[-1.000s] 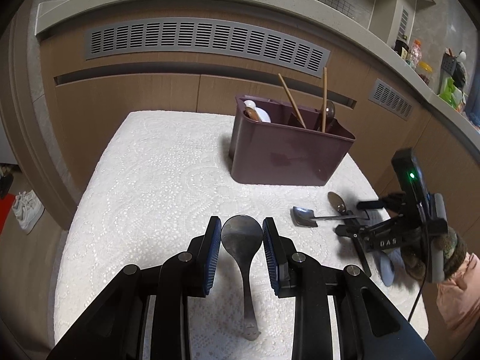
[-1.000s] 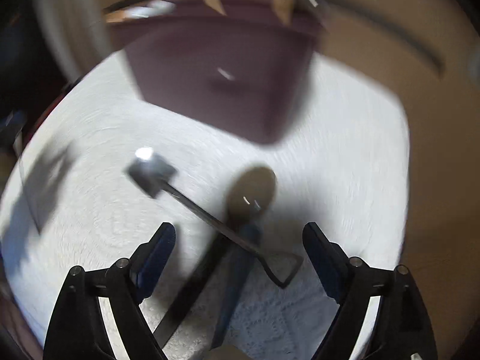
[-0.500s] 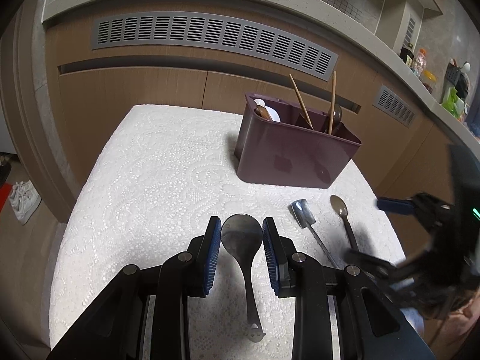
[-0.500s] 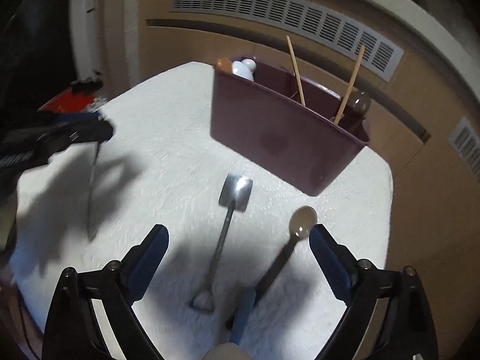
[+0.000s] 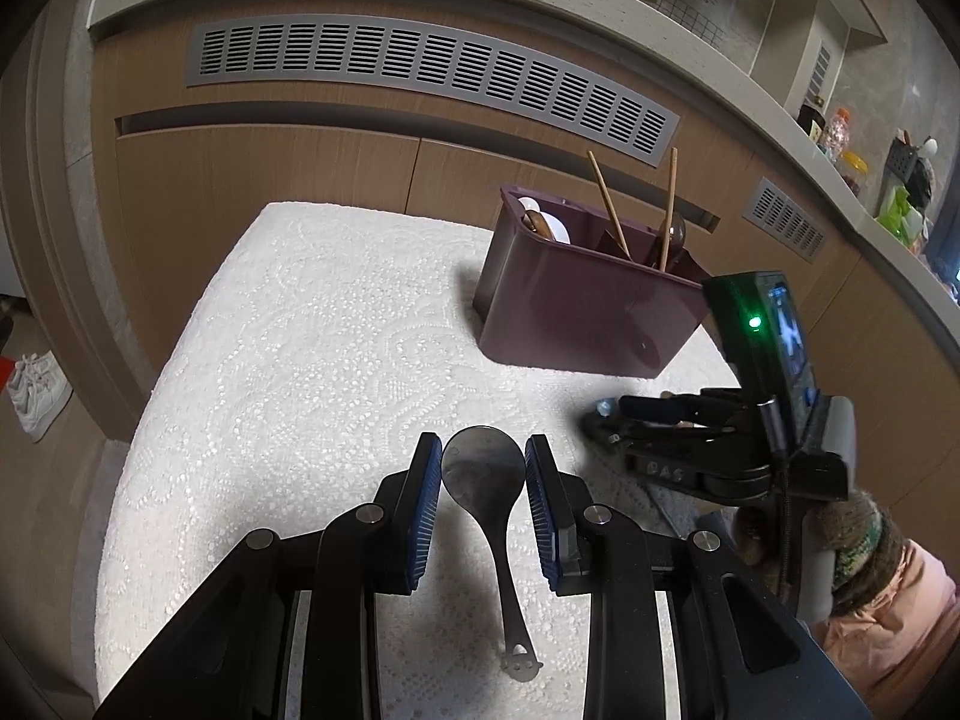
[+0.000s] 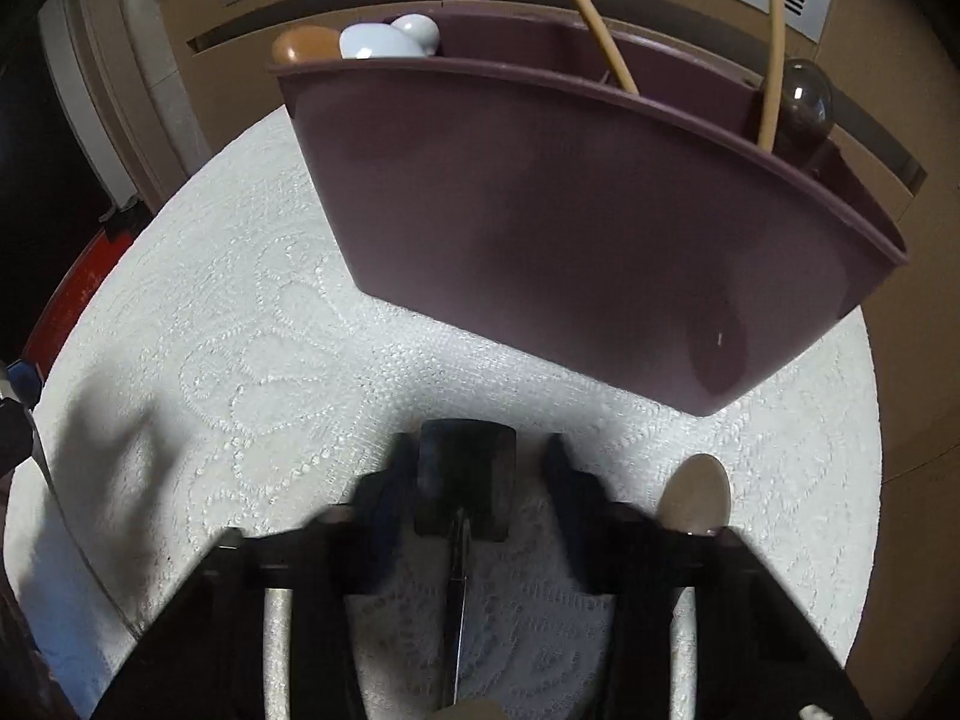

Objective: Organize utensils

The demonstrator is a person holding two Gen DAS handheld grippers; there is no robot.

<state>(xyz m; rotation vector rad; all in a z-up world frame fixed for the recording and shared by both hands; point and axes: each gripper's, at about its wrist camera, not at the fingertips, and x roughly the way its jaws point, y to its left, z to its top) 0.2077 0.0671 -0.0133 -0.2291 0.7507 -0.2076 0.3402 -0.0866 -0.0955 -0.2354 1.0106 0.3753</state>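
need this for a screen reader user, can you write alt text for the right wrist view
The right tongs have just been closing around the square head of a small metal spatula lying on a white lace tablecloth. A maroon utensil caddy holding chopsticks and spoons stands beyond; a loose spoon lies right.

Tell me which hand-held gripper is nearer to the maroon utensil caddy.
Right. The right hand-held gripper sits just in front of the maroon utensil caddy, its jaws just closing around a shovel-shaped spoon. The left hand-held gripper hangs farther back, gripping a metal ladle.

The right gripper [image 6: 468, 468] has come down over the square-headed spoon [image 6: 465, 480]; its fingers [image 6: 390, 486] have just been closing around it.
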